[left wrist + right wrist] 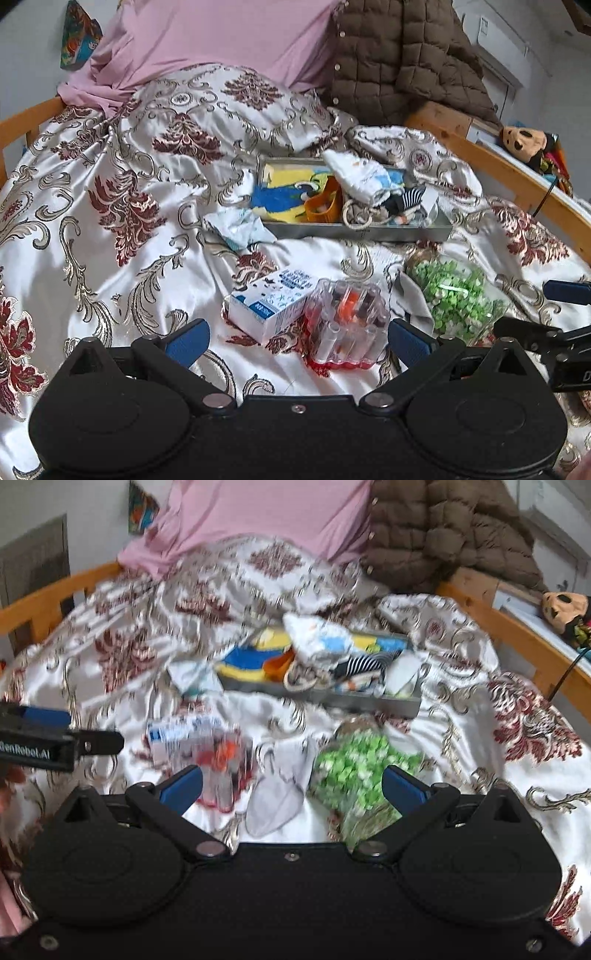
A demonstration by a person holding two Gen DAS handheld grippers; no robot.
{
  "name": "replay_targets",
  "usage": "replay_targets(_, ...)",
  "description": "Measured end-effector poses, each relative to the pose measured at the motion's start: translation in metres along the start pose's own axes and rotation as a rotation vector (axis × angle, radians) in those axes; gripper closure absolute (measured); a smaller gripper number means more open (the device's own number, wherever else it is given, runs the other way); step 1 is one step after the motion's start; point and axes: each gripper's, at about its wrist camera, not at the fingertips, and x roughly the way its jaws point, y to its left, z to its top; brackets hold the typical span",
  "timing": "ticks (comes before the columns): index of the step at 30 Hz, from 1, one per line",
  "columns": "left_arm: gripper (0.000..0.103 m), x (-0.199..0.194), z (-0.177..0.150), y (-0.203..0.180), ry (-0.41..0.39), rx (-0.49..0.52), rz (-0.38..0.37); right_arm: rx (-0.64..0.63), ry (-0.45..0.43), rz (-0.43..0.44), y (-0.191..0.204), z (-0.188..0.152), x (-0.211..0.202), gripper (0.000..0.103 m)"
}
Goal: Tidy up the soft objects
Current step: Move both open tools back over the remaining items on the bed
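A grey tray (pixel 354 232) sits on the patterned bedspread and holds a yellow and blue cloth (pixel 280 195), a white cloth (pixel 360 173), a striped sock (pixel 410 197) and an orange item (pixel 325 206). The tray also shows in the right wrist view (pixel 369 700). A crumpled white cloth (pixel 240 227) lies left of the tray. A grey sock (pixel 273 805) lies between my right fingers. My left gripper (pixel 295 339) is open above a clear plastic case (pixel 347 321). My right gripper (pixel 291 786) is open and empty.
A white box (pixel 269 306) and a bag of green pieces (pixel 454 299) lie near the grippers. A pink pillow (pixel 218 37) and brown quilted jacket (pixel 406 59) sit at the bed head. Wooden rails (pixel 517 177) edge the bed. A plush toy (pixel 524 140) lies at right.
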Motion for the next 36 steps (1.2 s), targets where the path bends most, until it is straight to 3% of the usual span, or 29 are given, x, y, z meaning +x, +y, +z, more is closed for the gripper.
replay_targets(10,0.001,0.011,-0.002,-0.006,0.061,0.052,-0.011,-0.072,0.105,0.01,0.008,-0.004,0.02,0.001)
replay_targets(20,0.001,0.019,-0.002,-0.003,0.088,0.043,-0.016,-0.088,0.188,0.034,0.014,-0.01,0.045,0.001)
replay_targets(36,0.001,0.043,0.007,0.01,0.117,0.031,0.027,0.045,0.271,0.09,0.003,-0.011,0.079,0.001)
